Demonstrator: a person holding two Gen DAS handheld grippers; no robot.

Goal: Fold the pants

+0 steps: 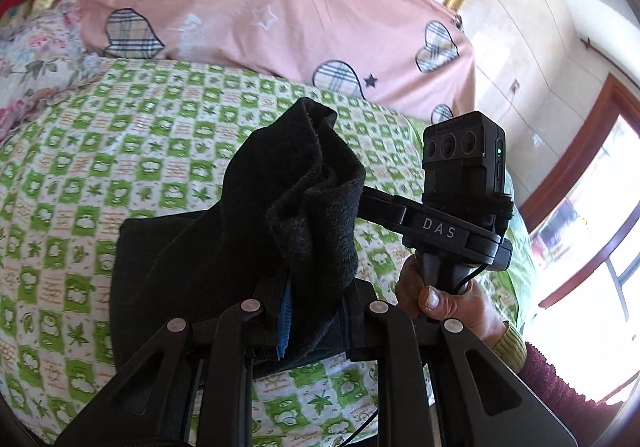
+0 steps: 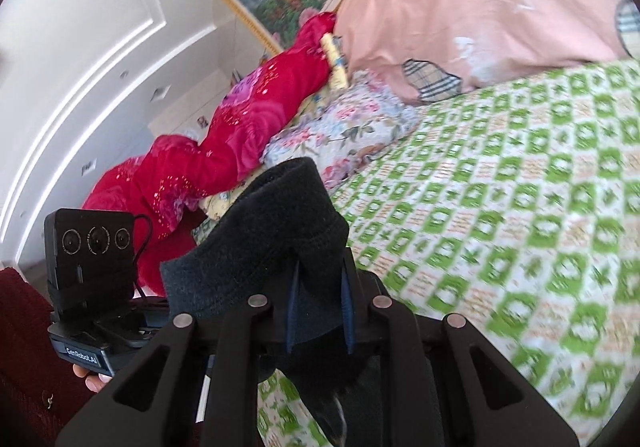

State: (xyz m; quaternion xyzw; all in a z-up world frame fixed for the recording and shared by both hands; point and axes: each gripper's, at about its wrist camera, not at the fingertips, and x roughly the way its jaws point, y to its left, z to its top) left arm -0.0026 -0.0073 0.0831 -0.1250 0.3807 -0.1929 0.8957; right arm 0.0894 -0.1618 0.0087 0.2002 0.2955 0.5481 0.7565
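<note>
Both grippers clamp on bunched fabric of the black pants (image 1: pixel 240 239): left gripper (image 1: pixel 312 323), right gripper (image 2: pixel 320 311). The held end is lifted; the rest lies flat on the green-checked bedspread (image 1: pixel 120 151), trailing down-left from the fingers. Grippers sit close together, neither nearer.

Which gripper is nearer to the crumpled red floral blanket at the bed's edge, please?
Left. The left gripper, clamping the black fleece pants, is on the side of the red floral blanket; the right gripper, clamping them too, is farther over, away from it.
</note>
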